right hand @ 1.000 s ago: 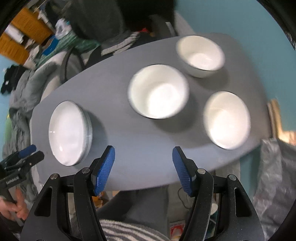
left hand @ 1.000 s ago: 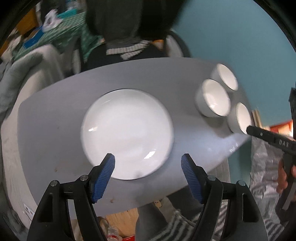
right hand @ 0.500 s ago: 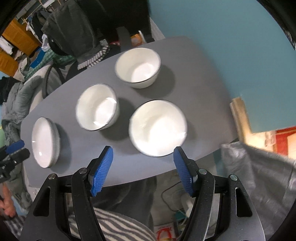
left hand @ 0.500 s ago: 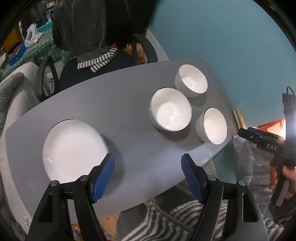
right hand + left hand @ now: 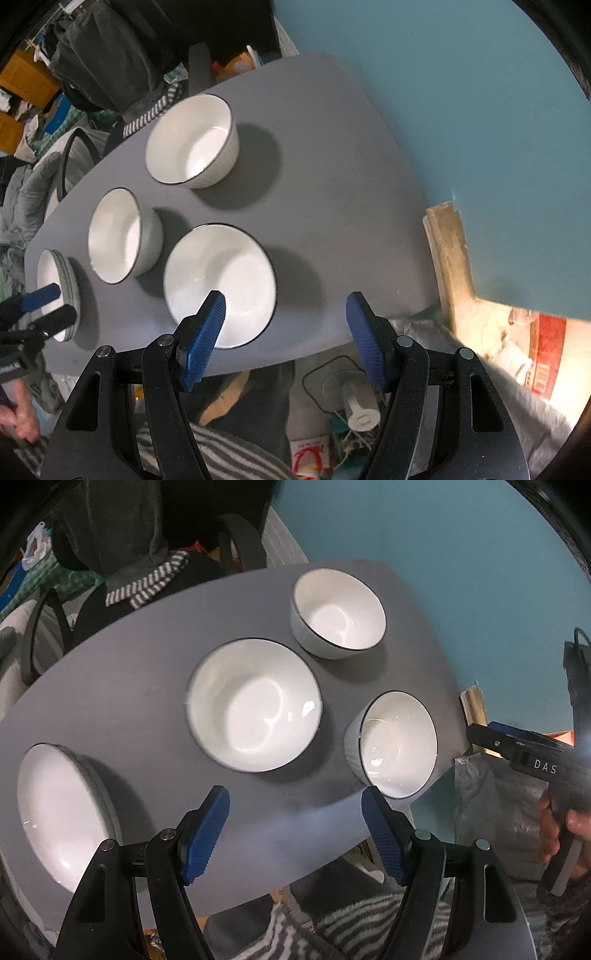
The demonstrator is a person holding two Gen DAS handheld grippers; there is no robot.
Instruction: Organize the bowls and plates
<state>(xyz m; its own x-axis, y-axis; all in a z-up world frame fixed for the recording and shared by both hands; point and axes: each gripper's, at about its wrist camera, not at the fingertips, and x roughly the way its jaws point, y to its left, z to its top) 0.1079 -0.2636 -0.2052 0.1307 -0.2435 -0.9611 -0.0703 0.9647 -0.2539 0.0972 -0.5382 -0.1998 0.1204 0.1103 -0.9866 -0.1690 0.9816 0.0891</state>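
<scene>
Three white bowls with dark rims stand on a grey oval table [image 5: 122, 686]. The middle bowl [image 5: 254, 704] is ahead of my open, empty left gripper [image 5: 295, 812]. A far bowl [image 5: 338, 614] and a near right bowl [image 5: 397, 744] flank it. A stack of white plates [image 5: 55, 812] sits at the table's left end. In the right wrist view my open, empty right gripper [image 5: 286, 317] hovers over the near table edge, its left finger over the near bowl [image 5: 219, 286]. The other bowls [image 5: 192, 142] [image 5: 120, 236] and the plates [image 5: 55, 280] lie beyond.
A teal wall [image 5: 461, 572] runs behind the table's right side. A chair with dark clothing [image 5: 122, 535] stands at the far edge. Silver sheeting [image 5: 491, 812] and floor clutter [image 5: 351, 424] lie below the near edge. The table's right end [image 5: 351, 184] is bare.
The left gripper has swung right and closer, from the plates to the bowls. The right gripper has swung right and down toward the near right bowl. Both stay open.
</scene>
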